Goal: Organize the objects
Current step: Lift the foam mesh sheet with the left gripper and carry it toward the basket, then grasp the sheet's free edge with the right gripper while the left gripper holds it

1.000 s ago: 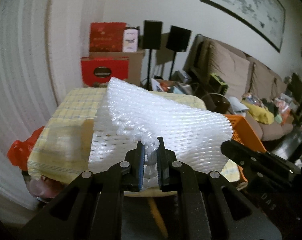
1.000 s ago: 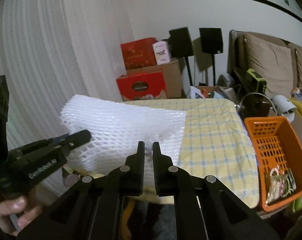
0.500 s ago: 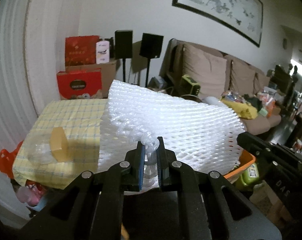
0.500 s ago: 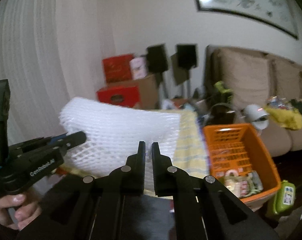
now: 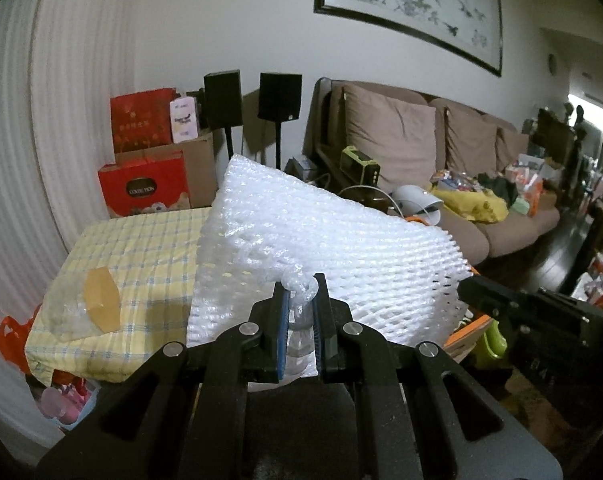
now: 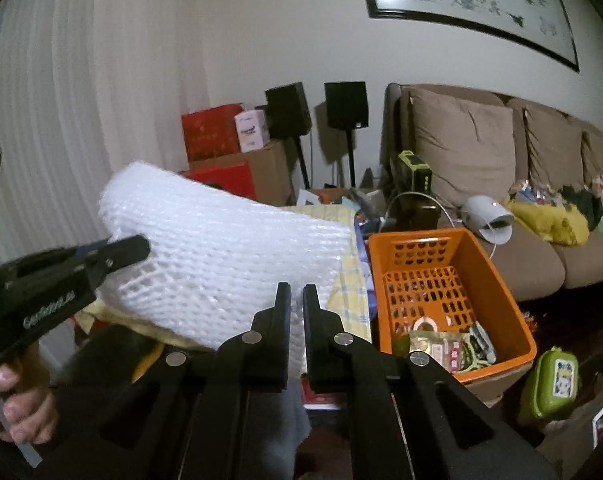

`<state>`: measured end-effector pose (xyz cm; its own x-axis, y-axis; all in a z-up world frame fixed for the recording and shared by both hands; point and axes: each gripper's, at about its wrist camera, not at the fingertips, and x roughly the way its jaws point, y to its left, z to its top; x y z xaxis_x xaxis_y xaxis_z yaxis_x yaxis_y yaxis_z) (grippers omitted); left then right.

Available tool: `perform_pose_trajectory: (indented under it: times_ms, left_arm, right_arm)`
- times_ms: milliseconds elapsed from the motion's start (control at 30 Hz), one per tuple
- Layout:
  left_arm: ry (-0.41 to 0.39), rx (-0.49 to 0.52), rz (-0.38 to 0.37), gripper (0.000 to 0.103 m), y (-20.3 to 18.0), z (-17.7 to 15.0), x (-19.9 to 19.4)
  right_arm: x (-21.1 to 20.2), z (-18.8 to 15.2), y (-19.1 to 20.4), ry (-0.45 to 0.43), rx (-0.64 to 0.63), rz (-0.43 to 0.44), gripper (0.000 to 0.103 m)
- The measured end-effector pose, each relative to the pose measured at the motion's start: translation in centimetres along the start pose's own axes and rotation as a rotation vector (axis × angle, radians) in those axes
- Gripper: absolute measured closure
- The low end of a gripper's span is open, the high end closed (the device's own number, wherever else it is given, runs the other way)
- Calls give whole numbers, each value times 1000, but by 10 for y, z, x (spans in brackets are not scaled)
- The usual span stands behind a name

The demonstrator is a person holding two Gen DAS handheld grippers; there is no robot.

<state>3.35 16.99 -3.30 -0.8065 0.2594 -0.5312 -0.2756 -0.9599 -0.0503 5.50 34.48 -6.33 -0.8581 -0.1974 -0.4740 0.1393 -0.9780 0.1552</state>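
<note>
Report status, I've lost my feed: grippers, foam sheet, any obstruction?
Left gripper and right gripper both shut on foam net sheet. Sheet held aloft. Orange basket ahead, path clear.

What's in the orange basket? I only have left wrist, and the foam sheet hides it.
Observer: Right wrist shows the orange basket holding a tape roll and small packets, all in its near corner.
Operator: Anything beside it?
Observer: A green lidded box on the floor, off its near right corner.
Operator: Right gripper closed on the sheet?
Observer: Yes. The right gripper is shut, with the foam sheet edge between its fingers.
</note>
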Motion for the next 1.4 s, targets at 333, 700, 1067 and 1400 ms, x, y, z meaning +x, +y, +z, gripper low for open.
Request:
perform_pose_trajectory:
  times_ms: [333,700,1067,1400]
  left_arm:
    - [-51,-13,60,93,6,17,-17]
    - [-114,35,97,93,-18,33,-35]
    - [-122,24,15,93,-20,34,-39]
    - [6,-92,-72,93,25,23,16]
  right_arm:
    - [-9,30,4,-58,-36,50,98]
    - [-28,45,-22,-92,9,13,98]
    - [-27,47,-31,-60,52,78,97]
    - [19,28,-53,52,147,127,87]
